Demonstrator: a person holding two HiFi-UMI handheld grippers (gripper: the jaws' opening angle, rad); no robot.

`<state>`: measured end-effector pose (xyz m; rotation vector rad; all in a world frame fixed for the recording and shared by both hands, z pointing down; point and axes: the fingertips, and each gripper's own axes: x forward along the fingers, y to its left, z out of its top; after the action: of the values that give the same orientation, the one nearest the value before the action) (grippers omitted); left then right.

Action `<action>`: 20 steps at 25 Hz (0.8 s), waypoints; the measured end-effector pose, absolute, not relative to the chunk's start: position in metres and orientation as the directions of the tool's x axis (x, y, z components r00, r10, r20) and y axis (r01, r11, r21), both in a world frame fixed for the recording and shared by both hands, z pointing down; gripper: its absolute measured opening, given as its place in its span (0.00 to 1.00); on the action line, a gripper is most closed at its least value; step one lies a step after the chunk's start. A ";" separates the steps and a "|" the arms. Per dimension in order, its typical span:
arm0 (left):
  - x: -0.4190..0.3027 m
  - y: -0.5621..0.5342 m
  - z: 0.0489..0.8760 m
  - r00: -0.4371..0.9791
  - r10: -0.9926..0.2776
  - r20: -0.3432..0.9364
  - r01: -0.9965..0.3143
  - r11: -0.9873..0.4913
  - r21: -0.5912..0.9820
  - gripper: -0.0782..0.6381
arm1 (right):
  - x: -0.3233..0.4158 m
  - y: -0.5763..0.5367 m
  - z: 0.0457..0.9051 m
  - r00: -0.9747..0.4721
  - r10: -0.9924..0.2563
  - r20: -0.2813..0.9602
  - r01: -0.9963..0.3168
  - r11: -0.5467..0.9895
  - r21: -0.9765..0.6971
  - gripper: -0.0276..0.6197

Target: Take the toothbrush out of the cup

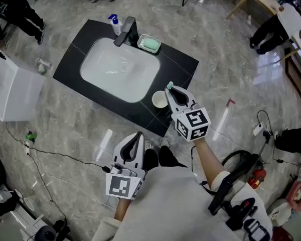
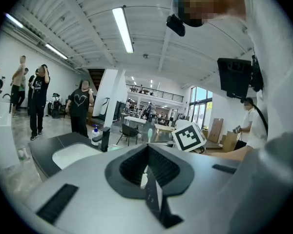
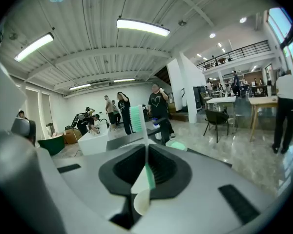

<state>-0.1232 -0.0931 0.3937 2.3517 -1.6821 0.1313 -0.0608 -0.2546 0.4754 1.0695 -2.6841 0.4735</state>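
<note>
In the head view a white cup (image 1: 159,100) stands on the black counter (image 1: 183,64), right of the sink. My right gripper (image 1: 170,90) hangs just right of the cup, shut on a green-and-white toothbrush (image 1: 169,86). In the right gripper view the toothbrush (image 3: 137,120) stands upright between the closed jaws of the right gripper (image 3: 146,147), bristle head on top. Its lower end is hidden by the jaws. My left gripper (image 1: 138,135) is off the counter's near edge, jaws together and holding nothing. The left gripper (image 2: 147,151) looks towards the sink.
A white sink (image 1: 120,69) is set in the counter, with a black faucet (image 1: 126,31), a soap dispenser (image 1: 115,24) and a dish of green soap (image 1: 150,44) behind it. A white box (image 1: 12,89) stands at left. Cables (image 1: 55,154) cross the floor. People stand at the edges.
</note>
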 end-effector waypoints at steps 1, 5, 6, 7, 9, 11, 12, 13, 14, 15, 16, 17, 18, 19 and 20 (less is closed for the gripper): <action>-0.121 -0.094 0.391 0.336 -0.919 0.208 -0.939 -0.312 0.143 0.12 | -0.060 -0.255 0.471 -0.713 -0.632 0.304 -0.697 0.685 -0.211 0.09; -0.112 -0.095 0.379 0.349 -0.920 0.178 -0.935 -0.328 0.134 0.11 | -0.058 -0.256 0.456 -0.714 -0.641 0.281 -0.696 0.691 -0.193 0.09; -0.110 -0.096 0.376 0.351 -0.921 0.171 -0.934 -0.332 0.131 0.11 | -0.057 -0.256 0.453 -0.713 -0.644 0.275 -0.697 0.691 -0.189 0.09; -0.108 -0.096 0.374 0.355 -0.920 0.163 -0.933 -0.337 0.128 0.11 | -0.056 -0.255 0.451 -0.713 -0.647 0.271 -0.698 0.691 -0.188 0.09; -0.105 -0.095 0.372 0.365 -0.919 0.150 -0.929 -0.350 0.121 0.11 | -0.056 -0.254 0.446 -0.713 -0.650 0.263 -0.698 0.692 -0.184 0.09; -0.104 -0.095 0.371 0.368 -0.918 0.146 -0.928 -0.354 0.112 0.12 | -0.056 -0.253 0.442 -0.716 -0.651 0.252 -0.696 0.696 -0.176 0.09; -0.103 -0.095 0.371 0.367 -0.919 0.145 -0.929 -0.354 0.108 0.12 | -0.056 -0.253 0.440 -0.718 -0.651 0.246 -0.694 0.700 -0.172 0.09; -0.103 -0.095 0.371 0.366 -0.919 0.144 -0.930 -0.353 0.105 0.11 | -0.056 -0.254 0.437 -0.720 -0.652 0.239 -0.692 0.702 -0.169 0.09; -0.102 -0.094 0.371 0.364 -0.920 0.144 -0.930 -0.352 0.102 0.11 | -0.056 -0.253 0.434 -0.722 -0.652 0.232 -0.690 0.704 -0.167 0.09; -0.102 -0.094 0.370 0.362 -0.921 0.144 -0.931 -0.350 0.102 0.12 | -0.056 -0.253 0.431 -0.723 -0.653 0.225 -0.689 0.705 -0.166 0.09; -0.102 -0.093 0.370 0.360 -0.922 0.143 -0.932 -0.348 0.102 0.11 | -0.055 -0.253 0.429 -0.723 -0.655 0.220 -0.689 0.706 -0.163 0.09; -0.102 -0.093 0.370 0.359 -0.922 0.142 -0.932 -0.348 0.100 0.12 | -0.055 -0.254 0.427 -0.723 -0.657 0.215 -0.689 0.707 -0.158 0.09; -0.103 -0.093 0.369 0.359 -0.923 0.139 -0.933 -0.348 0.098 0.12 | -0.056 -0.256 0.425 -0.723 -0.658 0.210 -0.690 0.707 -0.155 0.09; -0.103 -0.094 0.369 0.359 -0.924 0.135 -0.933 -0.348 0.095 0.12 | -0.056 -0.257 0.423 -0.722 -0.660 0.205 -0.690 0.708 -0.153 0.09; -0.104 -0.094 0.368 0.359 -0.924 0.131 -0.933 -0.349 0.092 0.11 | -0.057 -0.258 0.421 -0.722 -0.662 0.200 -0.691 0.708 -0.150 0.09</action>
<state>-0.1036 -0.0945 0.3680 2.4616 -1.6963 0.0840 -0.0569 -0.2583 0.4210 1.1072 -2.7808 0.3246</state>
